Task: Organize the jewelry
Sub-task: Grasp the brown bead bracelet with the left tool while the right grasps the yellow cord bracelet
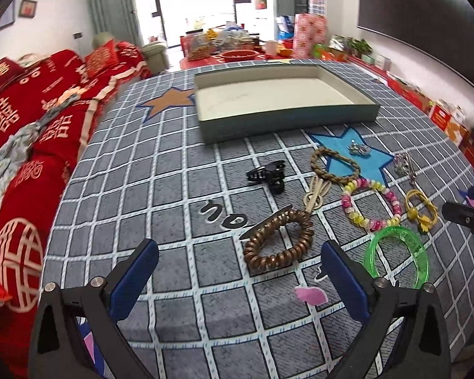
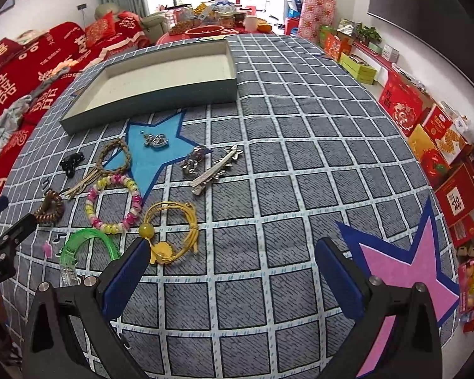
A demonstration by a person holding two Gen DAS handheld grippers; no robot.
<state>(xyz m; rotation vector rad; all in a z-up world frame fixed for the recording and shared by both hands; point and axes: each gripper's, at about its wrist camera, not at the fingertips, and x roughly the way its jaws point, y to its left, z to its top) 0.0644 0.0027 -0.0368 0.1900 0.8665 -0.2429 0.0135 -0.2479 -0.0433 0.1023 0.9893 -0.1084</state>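
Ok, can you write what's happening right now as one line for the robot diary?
stage: start, nothing picked | left gripper: open, empty, near brown coil hair tie | right gripper: open, empty, near yellow cord bracelet | tray: empty

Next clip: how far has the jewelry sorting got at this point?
Nothing looks done: the shallow grey-green tray holds nothing. Nothing is in hand; the left claw and right claw are both open. Everything is left on the checked cloth, including the brown coil bracelet, pink-and-yellow bead bracelet, green plastic bangle and black claw clip.
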